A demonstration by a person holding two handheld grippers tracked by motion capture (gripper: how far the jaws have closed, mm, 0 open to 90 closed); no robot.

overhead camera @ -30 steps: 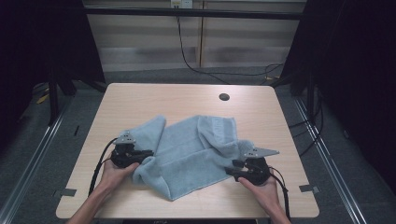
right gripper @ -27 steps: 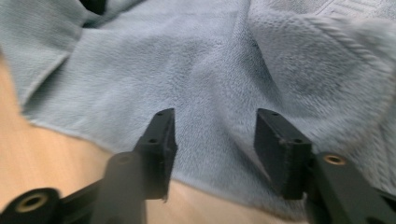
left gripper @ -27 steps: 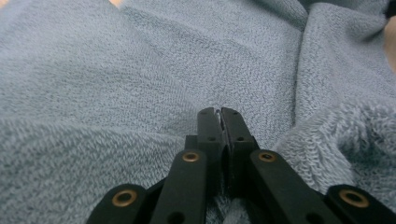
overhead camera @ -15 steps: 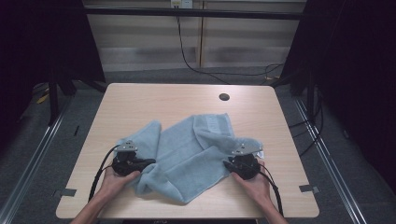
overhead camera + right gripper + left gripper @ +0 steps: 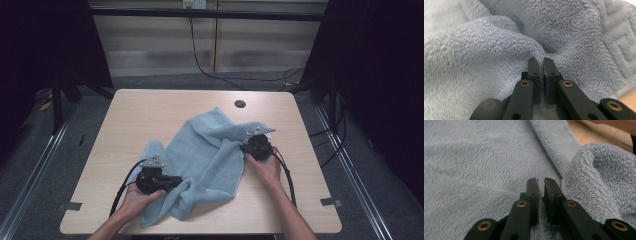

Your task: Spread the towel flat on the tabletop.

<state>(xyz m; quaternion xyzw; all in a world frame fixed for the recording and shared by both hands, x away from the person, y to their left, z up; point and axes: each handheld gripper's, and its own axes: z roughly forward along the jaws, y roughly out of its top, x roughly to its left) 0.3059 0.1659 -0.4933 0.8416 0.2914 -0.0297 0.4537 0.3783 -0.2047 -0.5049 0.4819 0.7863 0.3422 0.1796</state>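
Observation:
A light blue towel [image 5: 210, 155] lies rumpled across the middle of the wooden table [image 5: 150, 110]. My left gripper [image 5: 175, 181] lies at the towel's near left part and points right. In the left gripper view its jaws [image 5: 540, 181] have just been opening and stand a narrow slit apart over the towel [image 5: 474, 157]; I see no cloth between the pads. My right gripper [image 5: 244, 148] is at the towel's right edge and points left. Its jaws [image 5: 539, 60] have just been closing and pinch a raised fold of the towel [image 5: 474, 45].
A round dark hole [image 5: 240, 104] sits in the table near its far edge. Tape marks [image 5: 330, 201] lie at the near corners. Black cables trail from both grippers toward the person. Metal rails and dark floor surround the table.
The right hand moved away from the person along the towel's right edge, and the towel bunched up. The left hand shifted right and nearer, onto the towel's front part.

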